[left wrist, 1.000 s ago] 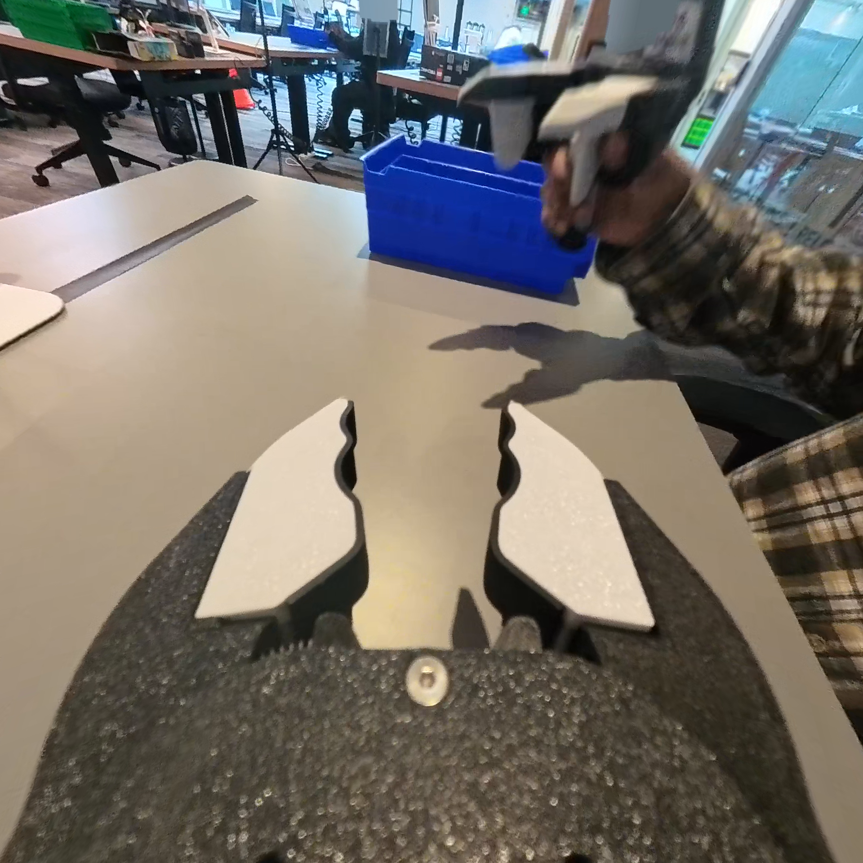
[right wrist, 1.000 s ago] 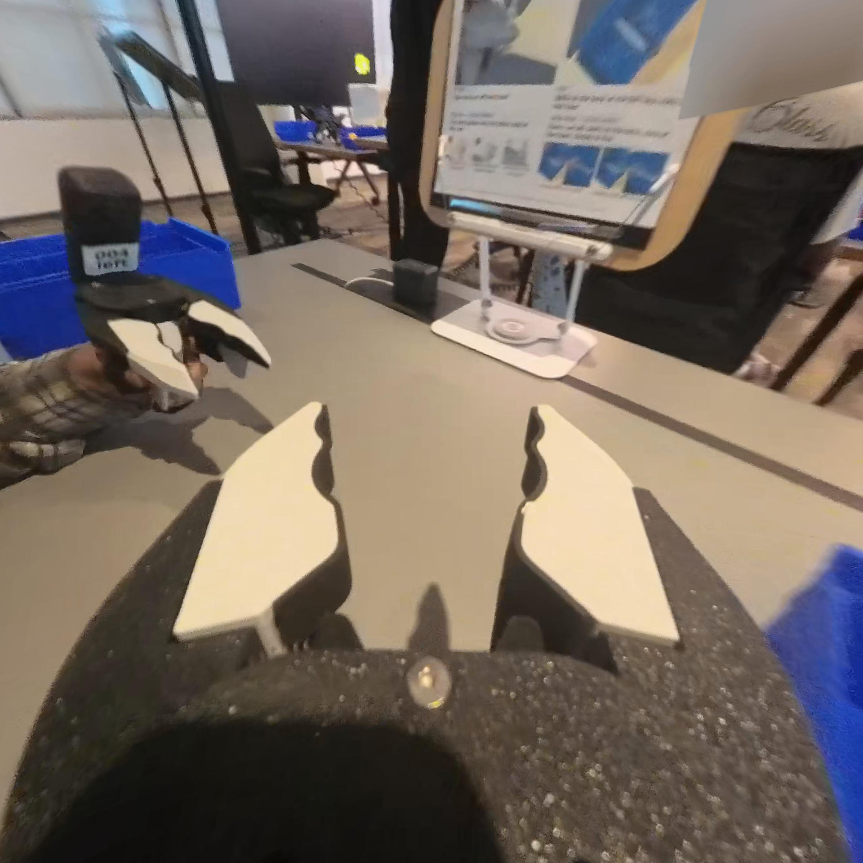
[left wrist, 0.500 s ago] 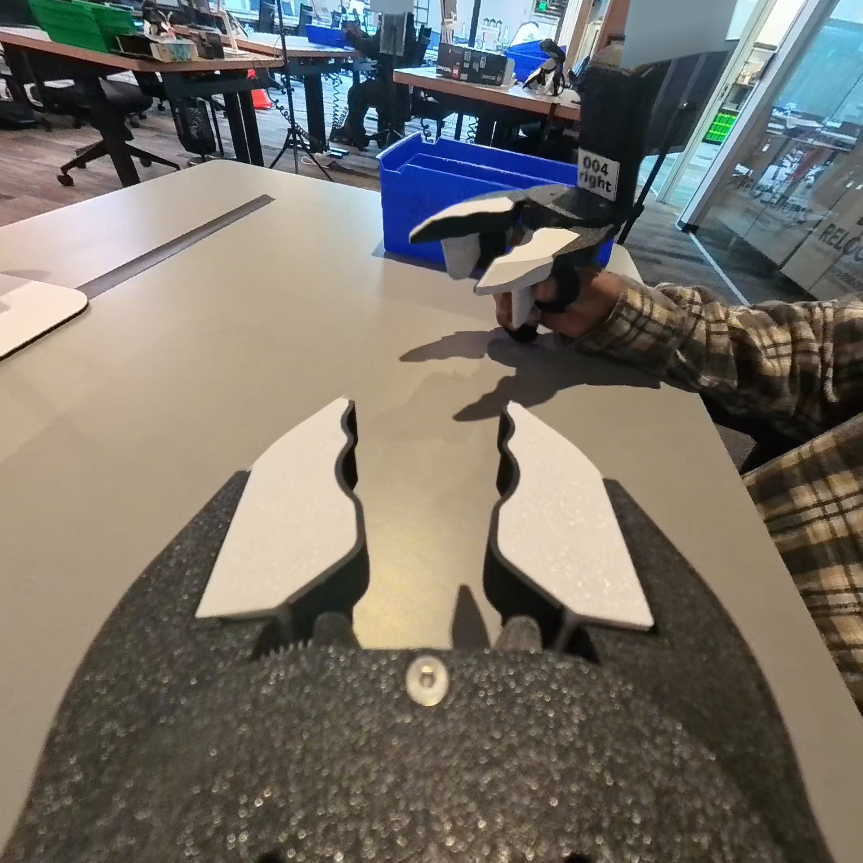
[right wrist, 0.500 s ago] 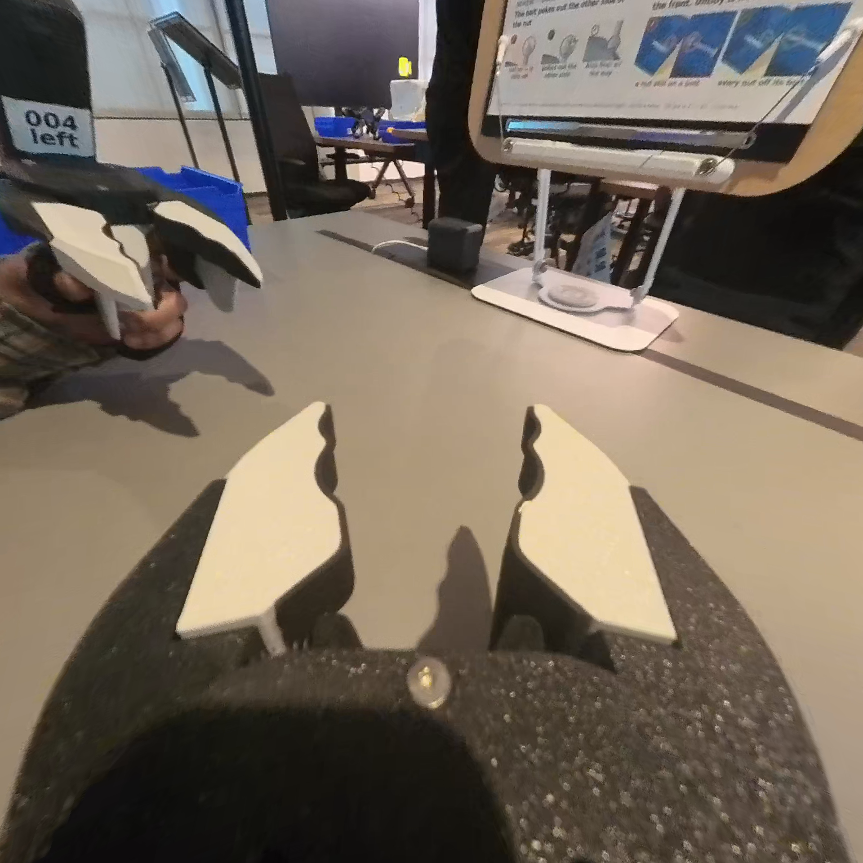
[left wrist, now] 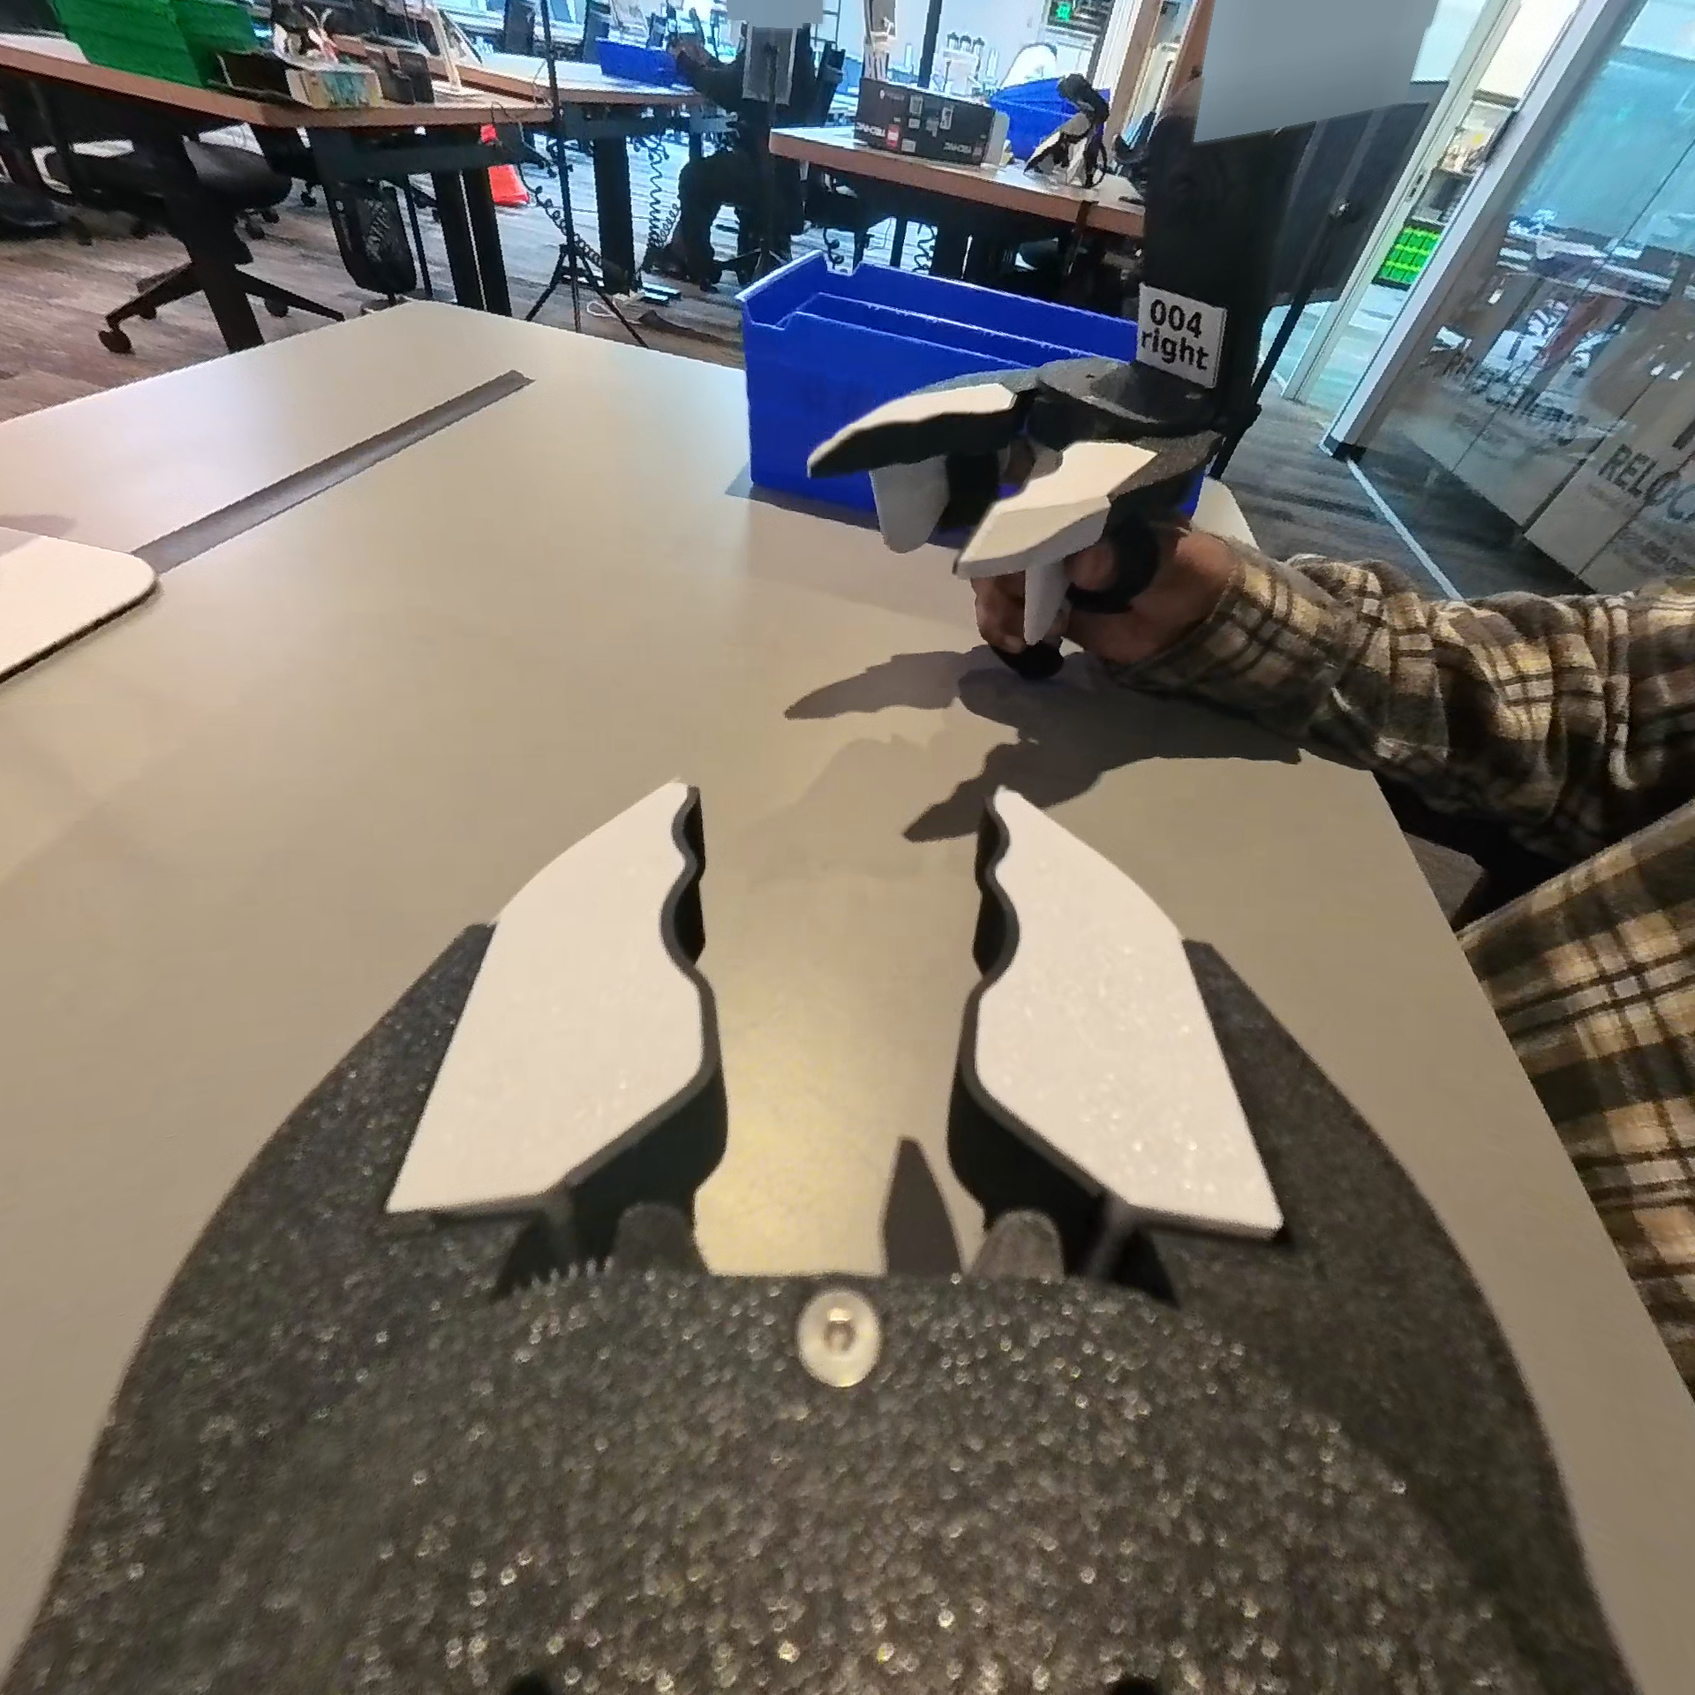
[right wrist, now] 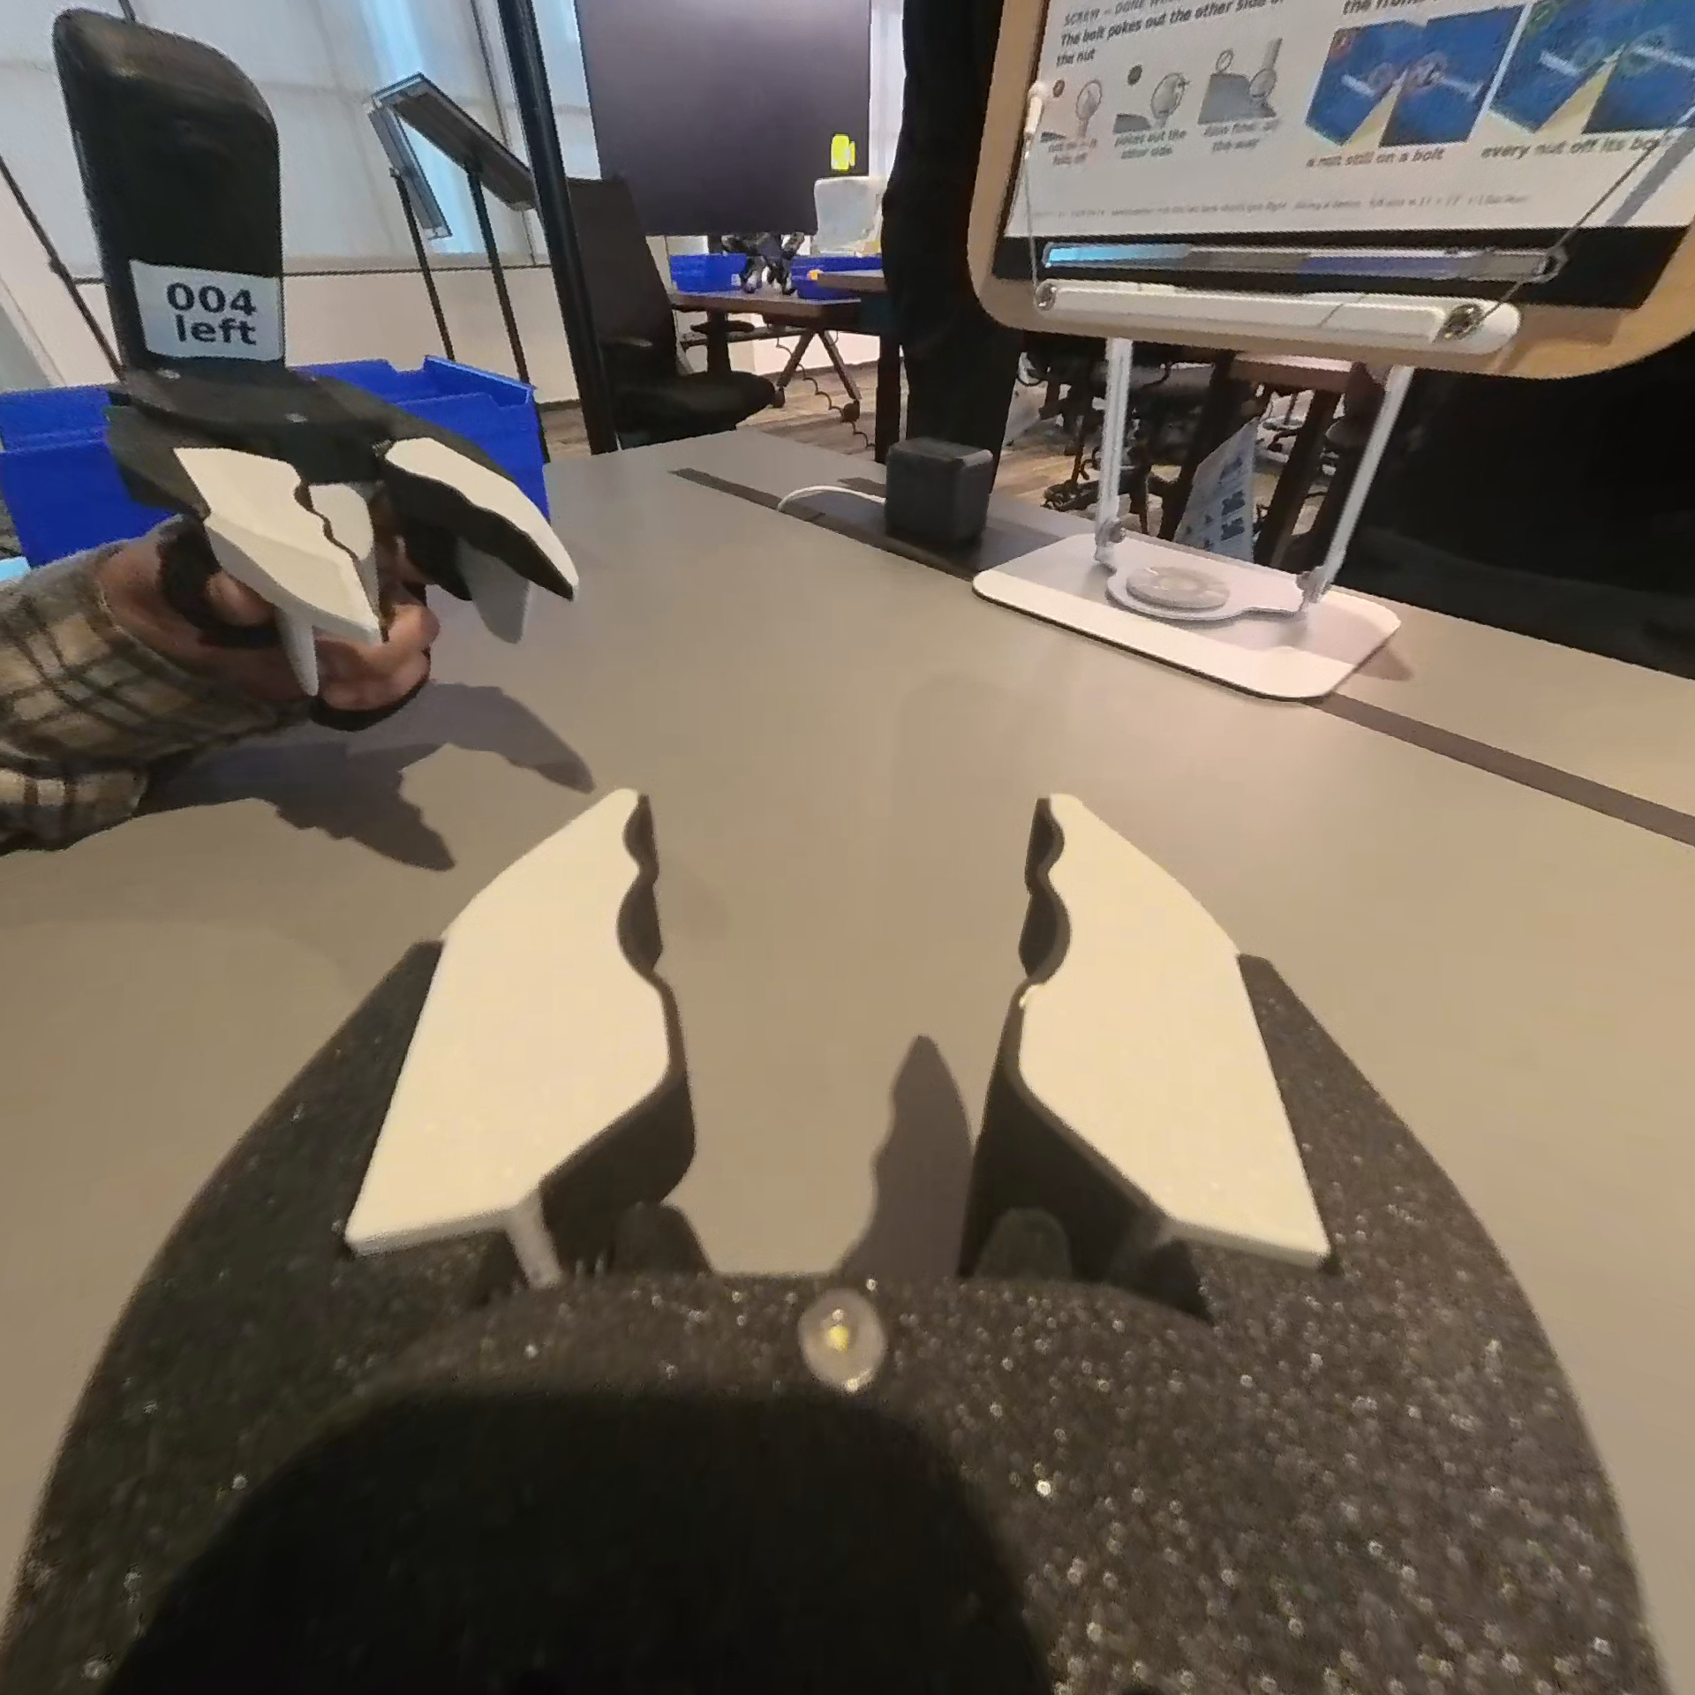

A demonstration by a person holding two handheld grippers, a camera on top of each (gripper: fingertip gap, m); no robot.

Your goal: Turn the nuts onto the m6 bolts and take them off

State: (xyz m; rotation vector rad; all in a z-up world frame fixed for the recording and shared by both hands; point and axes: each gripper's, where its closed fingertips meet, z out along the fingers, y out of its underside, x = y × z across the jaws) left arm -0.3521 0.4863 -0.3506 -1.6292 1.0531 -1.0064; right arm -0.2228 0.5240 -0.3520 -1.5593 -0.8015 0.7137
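Note:
No nut or bolt shows in either view. My left gripper (left wrist: 839, 812) is open and empty over the bare grey table (left wrist: 459, 688). It also shows in the right wrist view (right wrist: 440, 587), held in a hand at the left. My right gripper (right wrist: 844, 816) is open and empty over the table (right wrist: 871, 688). It also shows in the left wrist view (left wrist: 926, 523), held in a hand with a plaid sleeve (left wrist: 1394, 670), in front of a blue bin (left wrist: 917, 367).
A blue bin (right wrist: 55, 459) stands on the table behind the left gripper. A tablet on a white stand (right wrist: 1192, 605) and a small black box (right wrist: 940, 491) stand at the far side along a dark slot (right wrist: 1513, 761). The table's right edge (left wrist: 1467, 963) is near.
The right gripper came down from in front of the blue bin and now rests with the hand on the table. The left gripper has stayed put. Both stayed open.

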